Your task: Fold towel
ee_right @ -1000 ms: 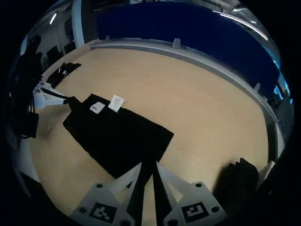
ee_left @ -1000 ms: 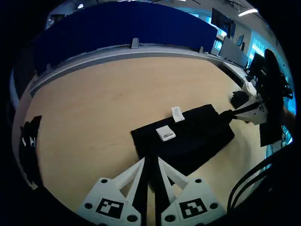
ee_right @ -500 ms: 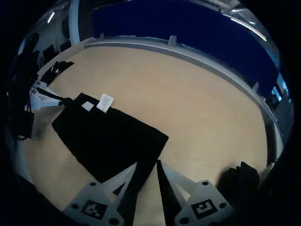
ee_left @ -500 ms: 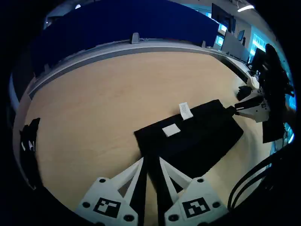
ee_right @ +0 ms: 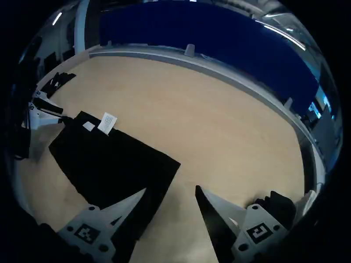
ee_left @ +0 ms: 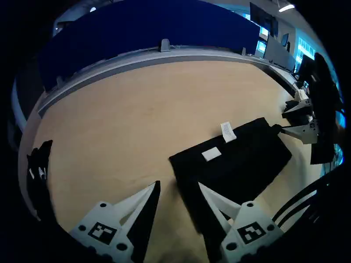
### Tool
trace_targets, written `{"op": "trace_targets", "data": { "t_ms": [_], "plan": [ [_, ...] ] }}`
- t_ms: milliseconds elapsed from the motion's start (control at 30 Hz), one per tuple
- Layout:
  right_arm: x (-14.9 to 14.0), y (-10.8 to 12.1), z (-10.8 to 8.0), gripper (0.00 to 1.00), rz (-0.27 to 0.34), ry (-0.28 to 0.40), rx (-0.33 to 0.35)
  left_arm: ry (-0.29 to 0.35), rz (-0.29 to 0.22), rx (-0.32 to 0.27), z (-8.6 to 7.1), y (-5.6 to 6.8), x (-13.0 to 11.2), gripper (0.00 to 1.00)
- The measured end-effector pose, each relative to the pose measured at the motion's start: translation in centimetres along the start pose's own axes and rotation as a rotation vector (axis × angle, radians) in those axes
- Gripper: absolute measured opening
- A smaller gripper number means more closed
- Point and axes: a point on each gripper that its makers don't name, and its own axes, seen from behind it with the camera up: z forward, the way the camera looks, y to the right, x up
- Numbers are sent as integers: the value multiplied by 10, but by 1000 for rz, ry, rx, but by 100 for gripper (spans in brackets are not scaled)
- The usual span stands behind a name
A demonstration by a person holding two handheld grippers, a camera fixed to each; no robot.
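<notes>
Between the left gripper's (ee_left: 177, 197) fingers, in the left gripper view, lies bare table (ee_left: 131, 109), with the near corner of the black towel (ee_left: 237, 162) just inside the right-hand finger. Half a second ago these fingers were pinched together on that corner; now they are spread wide and hold nothing. The towel rests flat ahead of the right finger, its 2 white labels (ee_left: 228, 131) on top toward the far edge.

Ahead of the right gripper's (ee_right: 169, 197) left-hand finger, in the right gripper view, the same towel lies spread and flat, its nearest corner just beyond that fingertip and free. This pair has also gone from closed on the cloth to wide apart, with only wood between the fingers. Far off past the left finger, the left gripper stands beside the opposite corner, its fingers parted too.

Both corners have been let go, so this fold looks laid down. Any further fold would need a fresh grasp on an edge.
</notes>
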Motion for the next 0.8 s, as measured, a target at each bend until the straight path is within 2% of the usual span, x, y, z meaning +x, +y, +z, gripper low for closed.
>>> {"op": "trace_targets", "data": {
  "t_ms": [100,233,367,800],
  "plan": [
    [3,2,-1,89,2,9,-8,5,-4,8,-1,-3,2,75],
    [7,5,-2,94,-1,20,-21,9,-9,22,-2,-8,3,90],
    [10,6,-3,100,-3,27,-27,15,-13,40,-4,-14,4,91],
    [22,3,-18,100,-8,63,-27,40,-70,72,-26,-28,2,92]
  ]
}}
